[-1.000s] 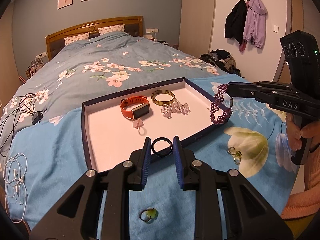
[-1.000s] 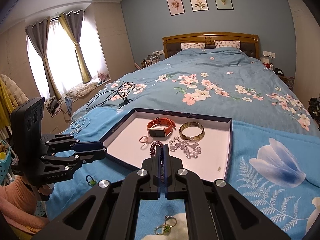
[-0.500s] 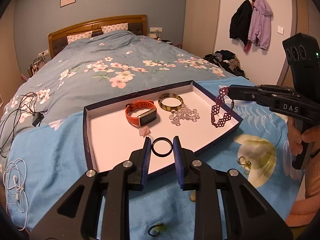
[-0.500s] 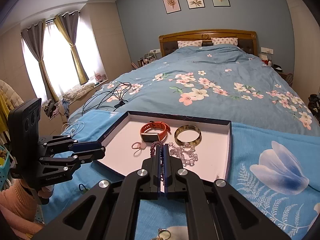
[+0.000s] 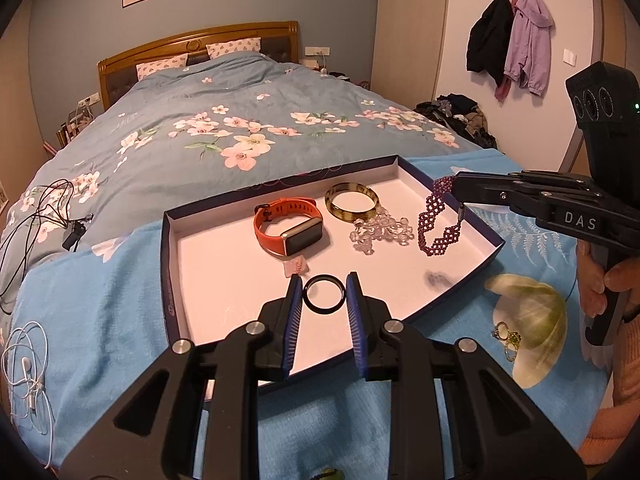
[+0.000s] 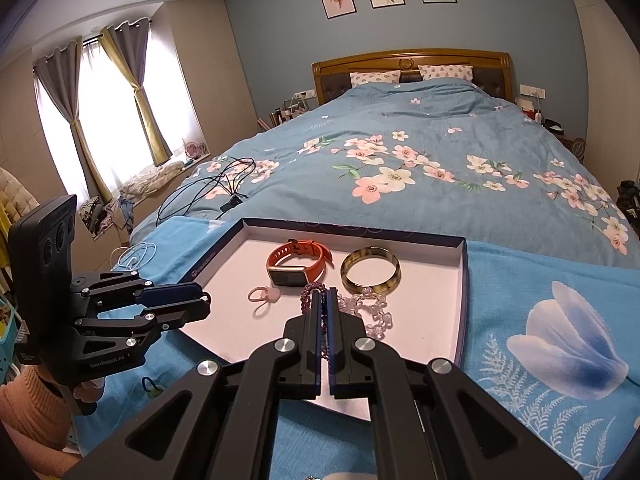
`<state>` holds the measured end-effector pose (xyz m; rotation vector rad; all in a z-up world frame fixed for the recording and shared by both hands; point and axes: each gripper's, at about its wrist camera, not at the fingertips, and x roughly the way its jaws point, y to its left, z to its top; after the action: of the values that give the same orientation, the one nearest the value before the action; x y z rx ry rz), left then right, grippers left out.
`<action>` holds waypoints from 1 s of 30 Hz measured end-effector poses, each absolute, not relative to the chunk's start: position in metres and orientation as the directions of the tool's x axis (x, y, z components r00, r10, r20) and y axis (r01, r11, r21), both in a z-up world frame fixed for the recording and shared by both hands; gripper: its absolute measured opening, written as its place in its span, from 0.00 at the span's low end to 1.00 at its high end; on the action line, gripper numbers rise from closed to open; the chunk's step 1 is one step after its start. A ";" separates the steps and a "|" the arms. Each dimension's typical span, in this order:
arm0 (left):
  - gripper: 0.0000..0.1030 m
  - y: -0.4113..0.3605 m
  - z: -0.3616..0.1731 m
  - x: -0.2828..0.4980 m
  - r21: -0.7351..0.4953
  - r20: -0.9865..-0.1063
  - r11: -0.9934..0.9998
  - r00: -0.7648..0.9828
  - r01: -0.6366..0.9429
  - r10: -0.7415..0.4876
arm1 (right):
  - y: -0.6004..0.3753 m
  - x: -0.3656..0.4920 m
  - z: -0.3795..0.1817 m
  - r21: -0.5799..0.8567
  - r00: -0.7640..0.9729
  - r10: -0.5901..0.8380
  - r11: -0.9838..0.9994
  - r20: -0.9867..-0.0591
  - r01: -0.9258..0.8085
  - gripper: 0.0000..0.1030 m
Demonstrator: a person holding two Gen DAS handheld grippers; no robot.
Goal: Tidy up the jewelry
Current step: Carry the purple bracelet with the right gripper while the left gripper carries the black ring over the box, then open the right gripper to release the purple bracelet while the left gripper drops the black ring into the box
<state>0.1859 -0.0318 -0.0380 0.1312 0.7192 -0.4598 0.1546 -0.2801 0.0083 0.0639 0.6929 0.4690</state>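
Note:
A shallow white tray with a dark blue rim [image 5: 167, 264] [image 6: 462, 280] lies on the bed. My left gripper [image 5: 323, 290] is shut on a black ring [image 5: 324, 295] and holds it over the tray's near edge. My right gripper [image 6: 325, 300] [image 5: 456, 196] is shut on a purple beaded bracelet [image 5: 434, 226] [image 6: 309, 294] that hangs above the tray's right part. In the tray lie an orange smartwatch [image 5: 290, 226] [image 6: 298, 262], an olive bangle [image 5: 352, 202] [image 6: 370, 270], a clear crystal bracelet [image 5: 382, 234] [image 6: 374, 312] and a small pink ring [image 5: 296, 268] [image 6: 264, 294].
Gold rings with green stones [image 5: 507, 338] lie on the blue blanket right of the tray. A green-stone ring [image 6: 149, 388] lies near the tray's left corner. White earphones [image 5: 28, 372] and black cables [image 5: 44, 208] lie at the left.
Both grippers have moved forward over the tray. The purple bracelet now hangs over the tray's right part instead of outside its rim, and the black ring is further over the tray.

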 end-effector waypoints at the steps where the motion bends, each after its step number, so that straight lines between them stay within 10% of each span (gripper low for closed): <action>1: 0.22 -0.032 -0.039 0.187 -0.040 -0.663 0.893 0.656 0.449 -0.360 | -0.279 0.156 0.007 0.209 0.669 0.436 0.895 -0.602 -0.394 0.01; 30: 0.22 -0.048 -0.063 0.221 -0.034 -0.723 0.894 0.606 0.447 -0.331 | -0.282 0.191 -0.015 0.265 0.621 0.441 0.895 -0.648 -0.360 0.01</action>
<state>0.2208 -0.0485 -0.0632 0.1558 0.8023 -0.4516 0.1907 -0.2817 -0.0147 0.1127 0.7741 0.4616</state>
